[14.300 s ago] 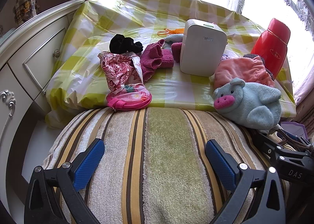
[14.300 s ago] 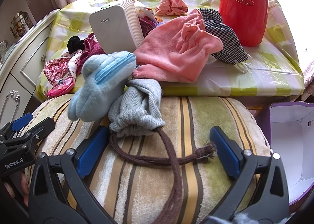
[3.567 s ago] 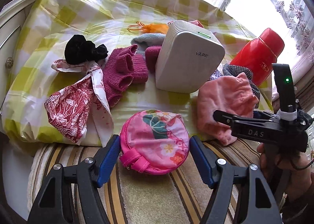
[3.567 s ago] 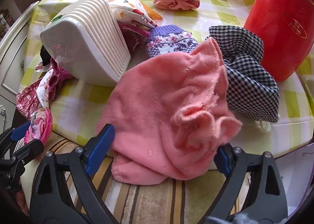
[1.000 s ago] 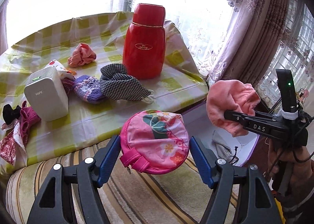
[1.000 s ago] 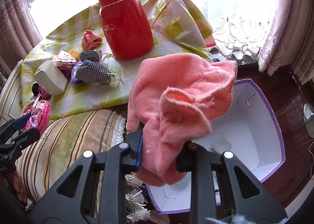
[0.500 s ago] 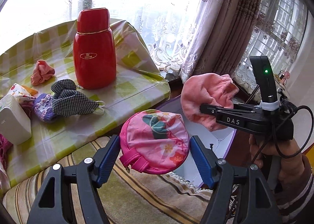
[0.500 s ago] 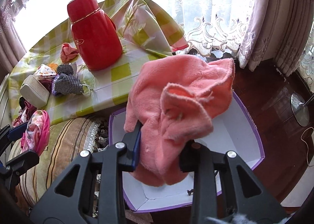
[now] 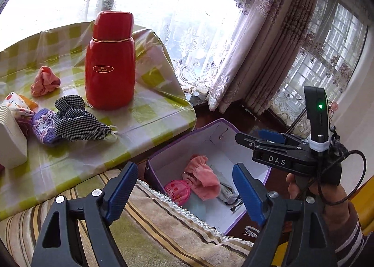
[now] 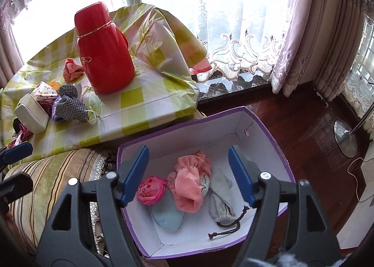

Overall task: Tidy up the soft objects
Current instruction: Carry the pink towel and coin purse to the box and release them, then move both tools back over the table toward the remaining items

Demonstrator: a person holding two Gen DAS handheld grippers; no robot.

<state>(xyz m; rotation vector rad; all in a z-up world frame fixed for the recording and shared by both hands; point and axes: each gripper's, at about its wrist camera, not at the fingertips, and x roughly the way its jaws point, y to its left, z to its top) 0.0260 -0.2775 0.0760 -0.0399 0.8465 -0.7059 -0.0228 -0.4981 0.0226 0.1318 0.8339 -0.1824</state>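
Note:
A purple box (image 10: 264, 126) with white inside stands on the floor beside the striped cushion (image 10: 53, 171). In it lie the pink round pouch (image 10: 150, 188), the salmon pink cloth (image 10: 190, 180), a light blue plush (image 10: 167, 216) and a grey drawstring bag (image 10: 221, 201). My right gripper (image 10: 188, 174) is open and empty above the box. My left gripper (image 9: 184, 188) is open and empty above the box's near edge (image 9: 149, 168); the pouch (image 9: 177, 191) and cloth (image 9: 202, 179) show below it. The right gripper (image 9: 264, 137) shows in the left wrist view.
The table with the yellow checked cover (image 9: 149, 112) holds a red thermos (image 9: 108, 61), a checked cloth (image 9: 79, 119), a purple knit piece (image 9: 43, 126), a small pink cloth (image 9: 44, 81) and a white device (image 9: 10, 140). Curtains (image 10: 315, 33) and a lamp base (image 10: 344, 138) stand beyond the box.
Both grippers have opened. The pink pouch left my left gripper and the salmon cloth left my right gripper; both now lie in the purple box.

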